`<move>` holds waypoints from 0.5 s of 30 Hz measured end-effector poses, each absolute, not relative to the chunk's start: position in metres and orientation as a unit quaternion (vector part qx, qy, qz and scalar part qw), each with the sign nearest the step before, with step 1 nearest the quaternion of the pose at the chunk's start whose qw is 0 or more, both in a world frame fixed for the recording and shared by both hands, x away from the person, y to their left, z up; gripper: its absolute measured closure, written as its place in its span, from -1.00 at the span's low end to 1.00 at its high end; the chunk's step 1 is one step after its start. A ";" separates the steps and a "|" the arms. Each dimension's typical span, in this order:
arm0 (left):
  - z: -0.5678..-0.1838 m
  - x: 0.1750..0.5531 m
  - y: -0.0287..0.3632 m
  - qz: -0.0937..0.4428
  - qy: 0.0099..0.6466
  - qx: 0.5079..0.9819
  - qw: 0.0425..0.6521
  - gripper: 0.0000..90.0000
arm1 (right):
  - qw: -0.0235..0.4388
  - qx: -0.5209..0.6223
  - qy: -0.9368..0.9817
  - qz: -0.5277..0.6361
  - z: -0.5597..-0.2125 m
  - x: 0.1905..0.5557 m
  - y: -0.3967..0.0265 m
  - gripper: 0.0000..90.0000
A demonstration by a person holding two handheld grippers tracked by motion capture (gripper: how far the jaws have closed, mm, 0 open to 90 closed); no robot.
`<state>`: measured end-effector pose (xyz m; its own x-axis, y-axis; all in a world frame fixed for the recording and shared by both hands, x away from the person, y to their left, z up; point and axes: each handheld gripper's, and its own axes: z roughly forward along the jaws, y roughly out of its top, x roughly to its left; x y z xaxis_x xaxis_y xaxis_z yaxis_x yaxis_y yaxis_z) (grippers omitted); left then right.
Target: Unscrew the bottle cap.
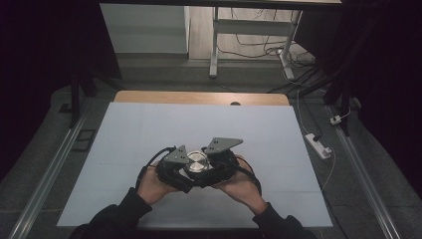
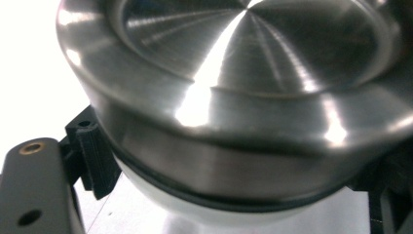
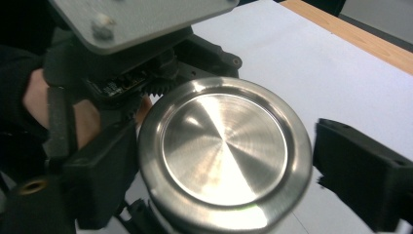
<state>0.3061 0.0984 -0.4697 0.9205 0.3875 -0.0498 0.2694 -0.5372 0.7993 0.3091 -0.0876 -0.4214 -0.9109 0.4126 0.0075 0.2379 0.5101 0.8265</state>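
Two grippers meet over a white mat (image 1: 149,134), left gripper (image 1: 175,172) clamped on a white container under its steel lid (image 1: 197,162), right gripper (image 1: 219,162) parted around the lid, one jaw clear of the rim, power strip (image 1: 318,146) well off right.

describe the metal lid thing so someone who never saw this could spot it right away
Start at the white table under the high view and look to its near edge, where the person's two hands meet. Between the left gripper and the right gripper sits a round brushed-steel lid on a white body. It is the one shiny, circular thing among black gripper parts and grey three-cornered plates.
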 end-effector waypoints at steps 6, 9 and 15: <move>-0.468 0.305 0.099 0.042 0.146 0.881 0.449 -0.66 | 0.070 0.149 0.877 0.452 -0.420 0.308 -0.090 -0.59; -0.466 0.304 0.100 0.018 0.107 0.883 0.456 -0.66 | 0.038 0.113 0.881 0.457 -0.418 0.309 -0.095 -0.59; -0.465 0.293 0.095 -0.029 0.022 0.879 0.475 -0.66 | -0.054 0.007 0.879 0.474 -0.415 0.312 -0.107 -0.59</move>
